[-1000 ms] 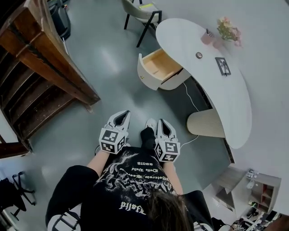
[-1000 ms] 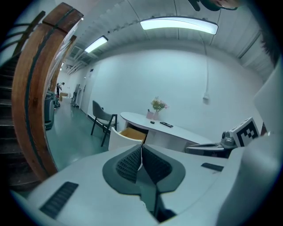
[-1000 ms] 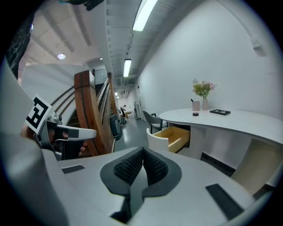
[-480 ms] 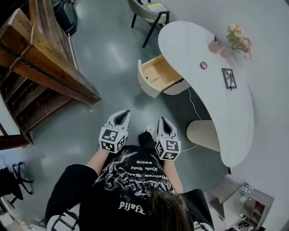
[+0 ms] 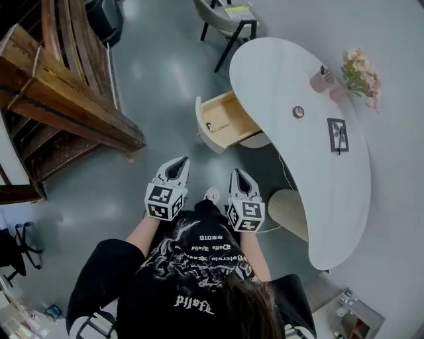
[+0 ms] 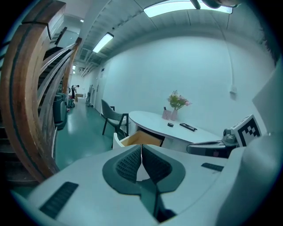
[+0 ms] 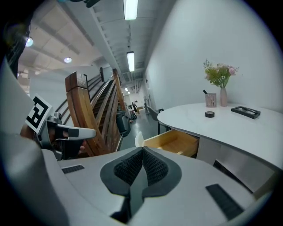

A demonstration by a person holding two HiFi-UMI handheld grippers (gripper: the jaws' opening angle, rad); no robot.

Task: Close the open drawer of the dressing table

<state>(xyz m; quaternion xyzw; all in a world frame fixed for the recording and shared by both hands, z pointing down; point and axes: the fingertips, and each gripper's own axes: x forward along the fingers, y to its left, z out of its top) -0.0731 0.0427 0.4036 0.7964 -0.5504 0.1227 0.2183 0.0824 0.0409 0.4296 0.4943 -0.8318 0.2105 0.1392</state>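
The white dressing table (image 5: 318,159) curves along the right wall. Its drawer (image 5: 224,121) stands pulled out toward the left, showing a pale wood inside with a small item in it. The drawer also shows in the left gripper view (image 6: 135,139) and the right gripper view (image 7: 172,143), beyond the jaws. My left gripper (image 5: 179,163) and right gripper (image 5: 241,176) are held side by side in front of the person, below the drawer and apart from it. Both are shut with nothing between the pads.
A wooden staircase (image 5: 59,99) fills the left side. A chair (image 5: 228,16) stands beyond the table's far end. On the tabletop are a flower vase (image 5: 361,73), a pink cup (image 5: 322,79), a small round item (image 5: 298,112) and a dark tray (image 5: 338,134). A ribbed table base (image 5: 291,212) stands at the right.
The person has walked forward: the table and open drawer have come nearer and shifted down in the head view. Both grippers stay shut and side by side.
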